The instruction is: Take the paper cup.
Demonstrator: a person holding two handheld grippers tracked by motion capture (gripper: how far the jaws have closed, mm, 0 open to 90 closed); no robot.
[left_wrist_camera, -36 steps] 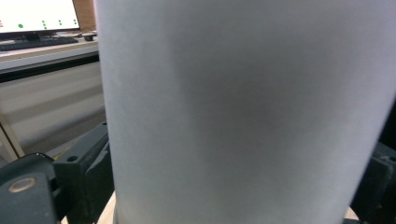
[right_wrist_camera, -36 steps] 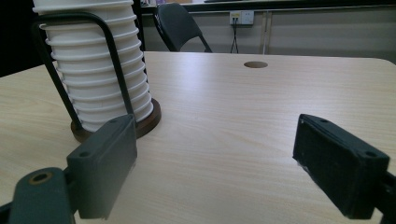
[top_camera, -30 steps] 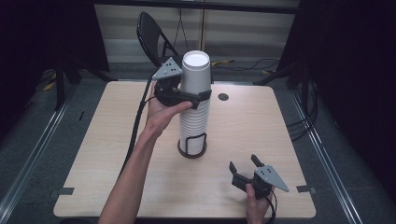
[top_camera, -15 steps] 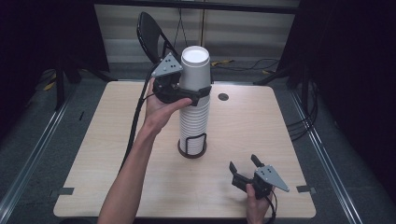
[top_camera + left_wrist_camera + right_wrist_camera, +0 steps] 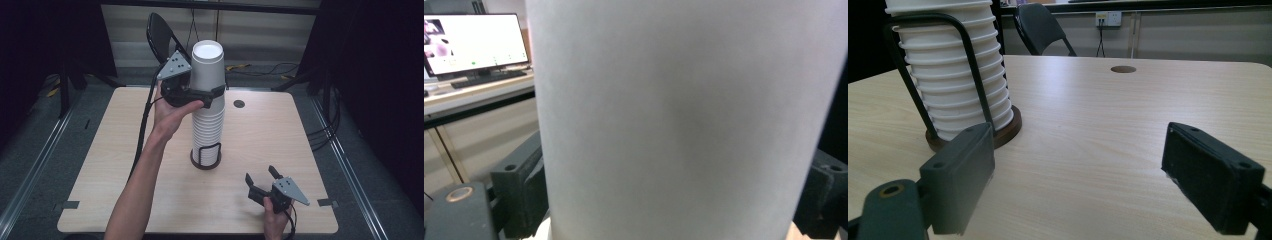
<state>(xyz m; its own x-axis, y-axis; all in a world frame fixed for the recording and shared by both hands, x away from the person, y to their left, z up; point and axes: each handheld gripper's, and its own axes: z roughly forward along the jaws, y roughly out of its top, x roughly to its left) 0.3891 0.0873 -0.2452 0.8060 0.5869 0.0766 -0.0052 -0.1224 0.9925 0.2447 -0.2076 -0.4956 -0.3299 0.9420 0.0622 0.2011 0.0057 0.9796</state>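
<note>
A tall stack of white paper cups (image 5: pixel 208 127) stands in a black wire holder (image 5: pixel 205 161) at the middle of the table. My left gripper (image 5: pixel 209 93) is up at the top of the stack. Its jaws have just been closing and now press on both sides of the top cup (image 5: pixel 207 65), which sits lifted above the rest. In the left gripper view the cup's wall (image 5: pixel 684 110) spans the space between the jaws. My right gripper (image 5: pixel 261 179) rests open near the front right of the table, nothing between its fingers. In the right gripper view (image 5: pixel 1078 165) the stack (image 5: pixel 953 75) is off to the left.
The wooden table (image 5: pixel 280 135) has a round cable hole (image 5: pixel 239 104) behind the stack. A black folding chair (image 5: pixel 160 30) stands beyond the far edge. A lit monitor (image 5: pixel 474 40) sits on a desk in the background of the left gripper view.
The left gripper has risen a little with the top cup, which now stands higher above the stack. The right gripper has not moved.
</note>
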